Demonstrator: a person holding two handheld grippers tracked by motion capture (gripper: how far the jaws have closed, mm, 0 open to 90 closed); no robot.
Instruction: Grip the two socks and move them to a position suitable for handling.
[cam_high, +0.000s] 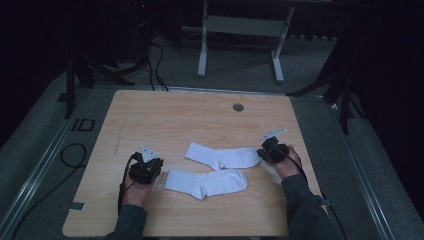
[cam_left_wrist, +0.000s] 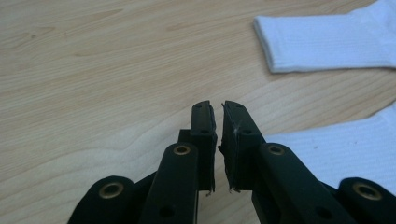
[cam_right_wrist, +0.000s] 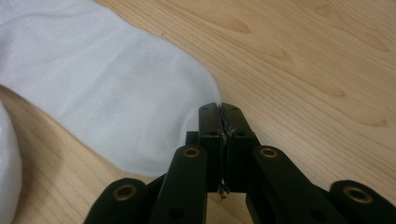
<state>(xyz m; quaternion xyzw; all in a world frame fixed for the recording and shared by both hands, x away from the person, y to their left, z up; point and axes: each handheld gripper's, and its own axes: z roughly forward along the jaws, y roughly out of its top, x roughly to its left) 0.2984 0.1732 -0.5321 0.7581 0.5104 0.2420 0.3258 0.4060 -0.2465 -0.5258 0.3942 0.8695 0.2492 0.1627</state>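
Socks lie near the bench's (cam_high: 150, 115) front edge: near sock (cam_high: 205, 182), far sock (cam_high: 222, 156). Your left gripper (cam_left_wrist: 218, 140) stands slightly parted, empty; your right gripper (cam_right_wrist: 220, 140), clenched, pinches the far sock's toe. Next, grasp the near sock's cuff.

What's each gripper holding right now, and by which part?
Nothing. The left gripper has a narrow empty gap between its jaws, over bare table. The right gripper is shut beside the far sock's toe edge, no fabric visibly pinched.

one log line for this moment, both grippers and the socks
left gripper: slightly open, empty, beside near sock | right gripper: shut at toe edge of far sock | socks: flat on table
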